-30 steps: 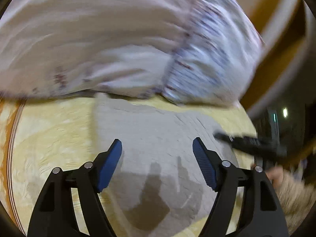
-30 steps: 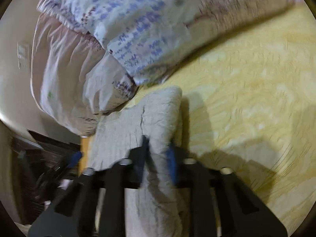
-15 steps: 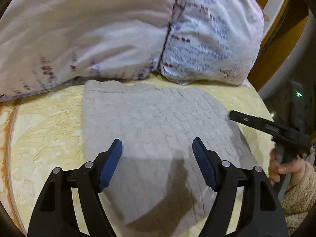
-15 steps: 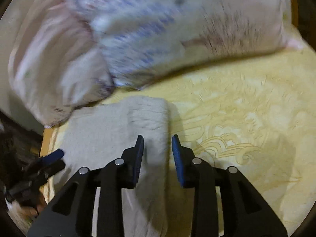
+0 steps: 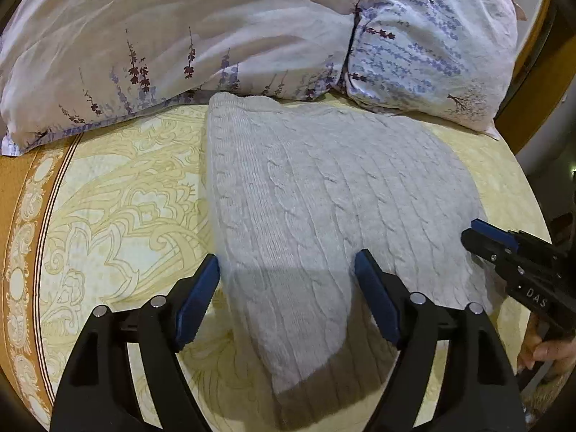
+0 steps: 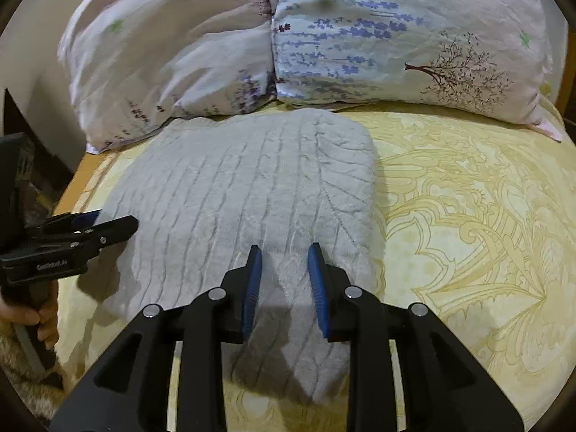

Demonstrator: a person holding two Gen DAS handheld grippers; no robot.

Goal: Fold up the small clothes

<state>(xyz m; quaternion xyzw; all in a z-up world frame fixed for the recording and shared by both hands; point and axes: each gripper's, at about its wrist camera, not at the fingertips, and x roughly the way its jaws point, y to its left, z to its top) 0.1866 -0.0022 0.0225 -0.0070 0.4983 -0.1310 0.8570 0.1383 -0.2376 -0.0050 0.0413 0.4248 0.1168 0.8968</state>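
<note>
Both claws hang open over the sweater (image 5: pixel 324 194); the right claw (image 6: pixel 284 252) has released it.

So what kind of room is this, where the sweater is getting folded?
Most likely a bedroom, on a bed. Two flowery pillows sit at the far end, a yellow patterned bedspread covers the surface, and the grey knitted sweater lies folded on top of it.
</note>
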